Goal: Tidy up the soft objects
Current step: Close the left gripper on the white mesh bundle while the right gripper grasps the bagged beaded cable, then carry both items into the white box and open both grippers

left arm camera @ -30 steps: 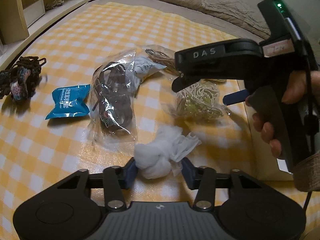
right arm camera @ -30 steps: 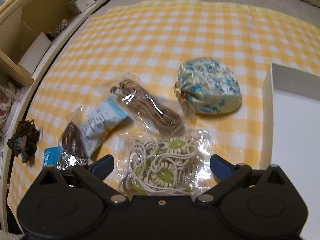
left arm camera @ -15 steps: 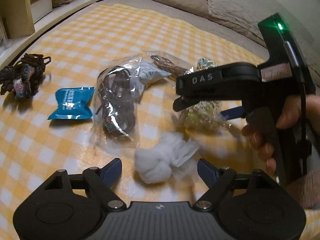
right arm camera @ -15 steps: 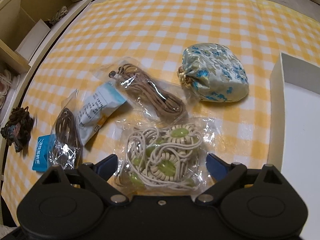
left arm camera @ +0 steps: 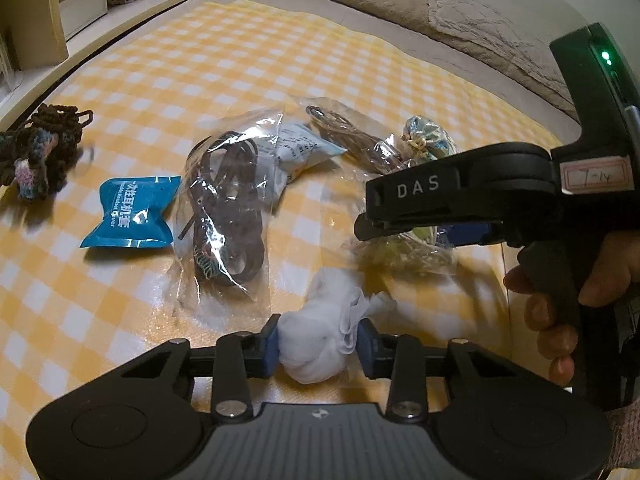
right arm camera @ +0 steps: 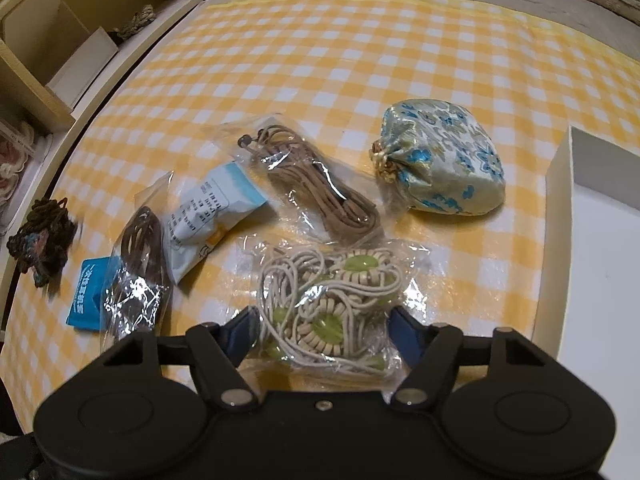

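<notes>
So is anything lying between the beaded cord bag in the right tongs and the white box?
Nothing visible does. The clear bag of cream cord and green beads sits between the right tongs, and only bare yellow checked cloth separates it from the white box.

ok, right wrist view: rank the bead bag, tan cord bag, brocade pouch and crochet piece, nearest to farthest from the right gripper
1. Bead bag: between the fingers of the right gripper.
2. Tan cord bag: just beyond it, centre.
3. Brocade pouch: farther, to the right, near the white box.
4. Crochet piece: far left, at the cloth's edge.
</notes>
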Demonstrator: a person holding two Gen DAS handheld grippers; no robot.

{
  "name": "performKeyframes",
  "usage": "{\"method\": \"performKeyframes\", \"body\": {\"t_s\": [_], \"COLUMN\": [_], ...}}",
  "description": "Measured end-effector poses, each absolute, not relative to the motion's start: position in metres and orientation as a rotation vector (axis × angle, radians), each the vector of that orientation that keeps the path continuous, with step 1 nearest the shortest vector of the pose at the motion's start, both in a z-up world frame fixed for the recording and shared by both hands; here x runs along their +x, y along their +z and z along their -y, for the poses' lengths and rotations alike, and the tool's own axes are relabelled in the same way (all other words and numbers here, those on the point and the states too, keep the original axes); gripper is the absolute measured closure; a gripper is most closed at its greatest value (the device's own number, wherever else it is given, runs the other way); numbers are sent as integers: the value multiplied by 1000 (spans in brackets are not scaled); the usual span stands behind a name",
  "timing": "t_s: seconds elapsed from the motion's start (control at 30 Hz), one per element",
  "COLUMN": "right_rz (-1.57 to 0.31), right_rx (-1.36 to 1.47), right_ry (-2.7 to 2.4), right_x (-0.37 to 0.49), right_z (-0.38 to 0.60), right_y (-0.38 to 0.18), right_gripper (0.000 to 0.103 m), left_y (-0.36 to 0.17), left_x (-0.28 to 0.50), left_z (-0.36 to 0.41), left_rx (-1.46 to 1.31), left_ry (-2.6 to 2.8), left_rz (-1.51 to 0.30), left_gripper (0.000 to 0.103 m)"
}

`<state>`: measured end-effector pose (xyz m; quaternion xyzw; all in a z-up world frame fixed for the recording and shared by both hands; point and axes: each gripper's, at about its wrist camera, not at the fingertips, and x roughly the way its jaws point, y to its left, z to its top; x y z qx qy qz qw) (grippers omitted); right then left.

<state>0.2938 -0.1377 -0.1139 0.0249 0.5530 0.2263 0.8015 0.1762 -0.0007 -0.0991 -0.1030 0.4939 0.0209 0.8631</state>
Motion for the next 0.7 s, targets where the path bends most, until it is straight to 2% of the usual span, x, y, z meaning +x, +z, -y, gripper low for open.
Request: {"method": "performKeyframes", "body": {"t_s": [0.23, 0.7], "right_rz": [-1178, -967], "right_rx": [43, 92], "right_ry": [508, 511], "right_x": [285, 252], "right_z": [136, 190], "right_y": [-104, -21], "right_gripper": [43, 43], "left_y": [-90, -37], "left_x": [170, 159], "left_z": [-1, 4], "left_rx": [-226, -285], "left_ry": [49, 9], "left_rz": [-1023, -851], "left_gripper": [66, 65]}}
